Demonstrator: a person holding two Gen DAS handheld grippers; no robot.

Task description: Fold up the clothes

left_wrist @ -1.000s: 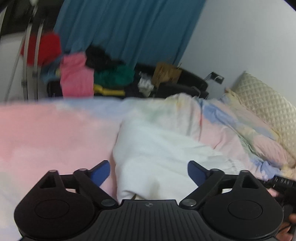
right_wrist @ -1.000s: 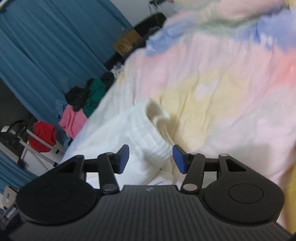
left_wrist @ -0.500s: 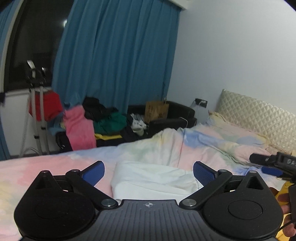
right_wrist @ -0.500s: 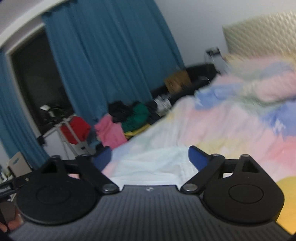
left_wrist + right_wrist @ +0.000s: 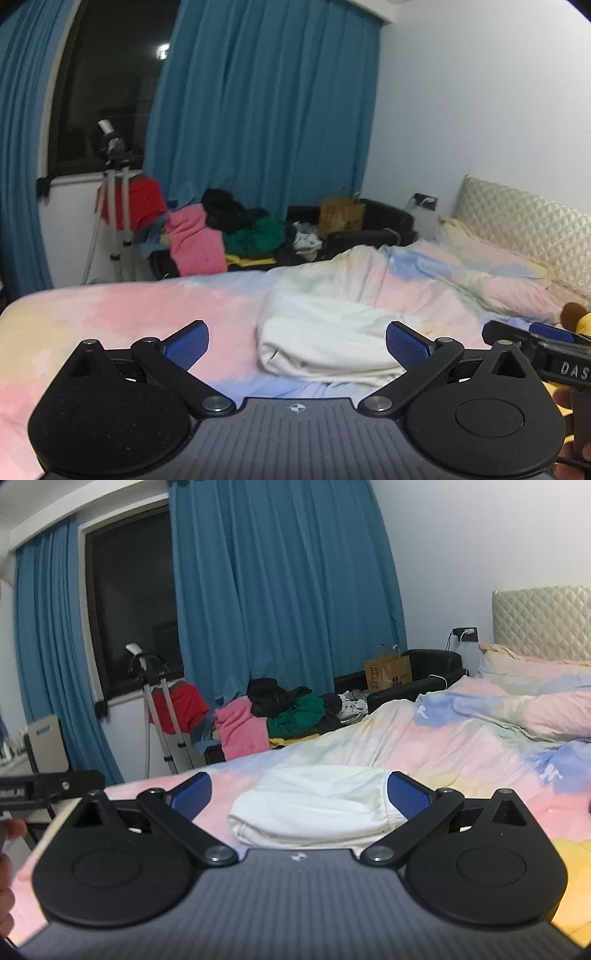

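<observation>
1. While a folded white garment (image 5: 325, 343) lies on the pastel-patterned bed (image 5: 110, 314), the left gripper (image 5: 297, 338) and the right gripper (image 5: 299, 794) hang above it, jaws spread wide and holding nothing.
2. The garment sits between both pairs of blue pads, nearer the right pad in the left view, and apart from either.
3. It looks like a compact bundle with its rounded fold edge facing the cameras, so the fold appears largely made.
4. To finish well, any squaring-up should be light: press or nudge the top layer flat without dragging the layers beneath.
5. More clothes (image 5: 280, 712) are heaped beyond the bed below the blue curtains (image 5: 277, 583); they probably come next.
</observation>
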